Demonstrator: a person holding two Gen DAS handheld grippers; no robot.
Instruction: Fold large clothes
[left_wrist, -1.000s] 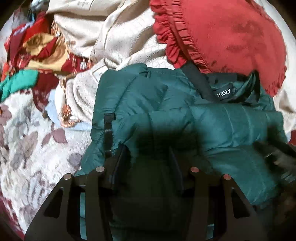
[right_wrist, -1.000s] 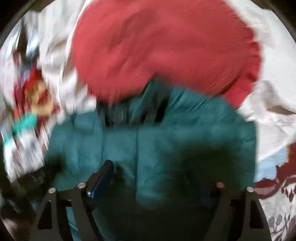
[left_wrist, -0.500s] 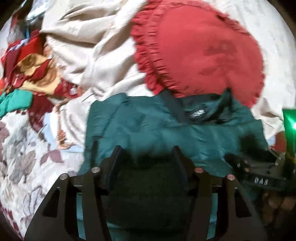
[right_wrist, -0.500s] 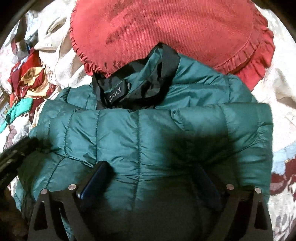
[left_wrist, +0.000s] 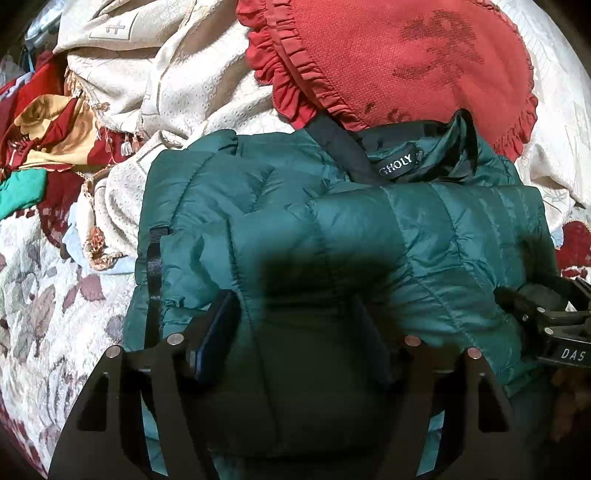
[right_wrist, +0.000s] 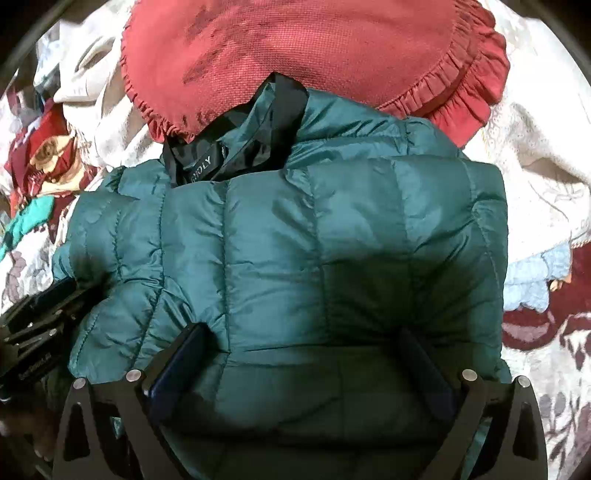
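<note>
A dark green quilted puffer jacket (left_wrist: 332, 229) lies folded into a compact bundle on the bed, its black collar and label at the far side. It fills the right wrist view (right_wrist: 295, 240) too. My left gripper (left_wrist: 295, 314) is open, its fingers set wide over the near edge of the bundle. My right gripper (right_wrist: 306, 339) is also open, fingers spread over the jacket's near edge. Each gripper shows at the side of the other's view. Whether the fingers touch the fabric I cannot tell.
A round red frilled cushion (left_wrist: 399, 62) lies just behind the jacket's collar. Cream embroidered cloth (left_wrist: 166, 85) and red-gold fabric (left_wrist: 48, 129) are piled at the left. The floral bedspread (left_wrist: 37, 314) shows at the left, and light blue cloth (right_wrist: 532, 280) at the right.
Both cameras shifted over the jacket: the left view pulled back, then came close again; the right view went from blurred motion to steady. The jacket's folded shape stays much the same.
</note>
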